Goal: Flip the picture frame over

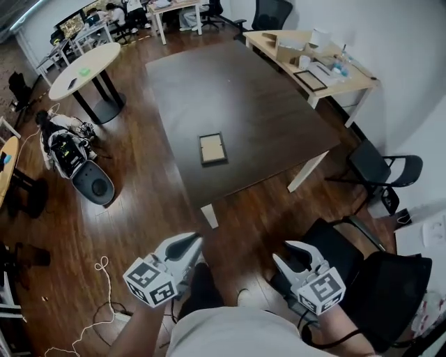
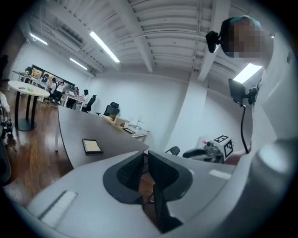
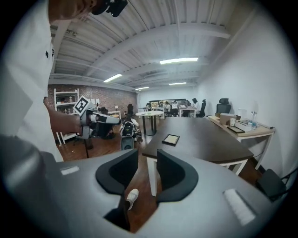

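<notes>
At 6 o'clock, close to the person's body, 2 grippers hang short of the table: the left gripper [image 1: 187,245] has its fingers together on nothing, and the right gripper [image 1: 296,252] has its fingers apart and empty. Towards 12 o'clock the picture frame [image 1: 212,148] lies flat on the dark table [image 1: 265,104], pale panel up. Whether that panel is front or back is unclear, so the scene fits a frame awaiting the flip or 1 already flipped.

Open-plan office: big mtg table [image 1: 244,104], office chairs [image 1: 272,12], ppl [image 1: 115,12] at monitors [image 1: 70,26] in bkgd.
</notes>
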`<act>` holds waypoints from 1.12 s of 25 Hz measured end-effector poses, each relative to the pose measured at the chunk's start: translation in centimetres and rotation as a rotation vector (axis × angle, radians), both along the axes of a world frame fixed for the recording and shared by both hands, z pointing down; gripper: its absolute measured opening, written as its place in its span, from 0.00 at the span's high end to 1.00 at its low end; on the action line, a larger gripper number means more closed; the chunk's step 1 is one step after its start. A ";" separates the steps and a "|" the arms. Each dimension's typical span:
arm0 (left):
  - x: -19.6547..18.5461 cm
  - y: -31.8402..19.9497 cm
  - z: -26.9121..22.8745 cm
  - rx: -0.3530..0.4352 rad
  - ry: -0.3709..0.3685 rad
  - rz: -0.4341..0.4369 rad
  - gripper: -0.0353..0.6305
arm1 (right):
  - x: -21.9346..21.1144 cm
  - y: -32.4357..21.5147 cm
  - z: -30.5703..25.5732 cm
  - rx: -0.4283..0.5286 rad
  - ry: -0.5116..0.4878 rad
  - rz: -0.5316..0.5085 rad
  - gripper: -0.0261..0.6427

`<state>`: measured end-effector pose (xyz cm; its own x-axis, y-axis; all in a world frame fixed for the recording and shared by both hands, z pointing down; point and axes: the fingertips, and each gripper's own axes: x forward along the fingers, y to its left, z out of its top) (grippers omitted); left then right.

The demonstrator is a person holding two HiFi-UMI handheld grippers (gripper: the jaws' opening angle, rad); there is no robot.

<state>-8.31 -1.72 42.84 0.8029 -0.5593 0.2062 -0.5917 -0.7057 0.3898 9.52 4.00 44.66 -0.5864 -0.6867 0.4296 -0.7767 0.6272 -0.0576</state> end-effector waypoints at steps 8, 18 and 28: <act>-2.2 11.8 -3.7 0.047 -0.098 -0.032 0.91 | -2.0 6.9 -2.5 0.051 -0.058 -0.066 0.77; -4.3 18.1 -7.1 0.120 -0.099 0.073 0.91 | -8.3 11.6 -5.5 0.085 -0.049 -0.068 0.77; -8.6 23.0 -5.1 0.148 -0.068 0.135 0.91 | -13.2 18.0 -6.2 0.136 -0.034 -0.017 0.77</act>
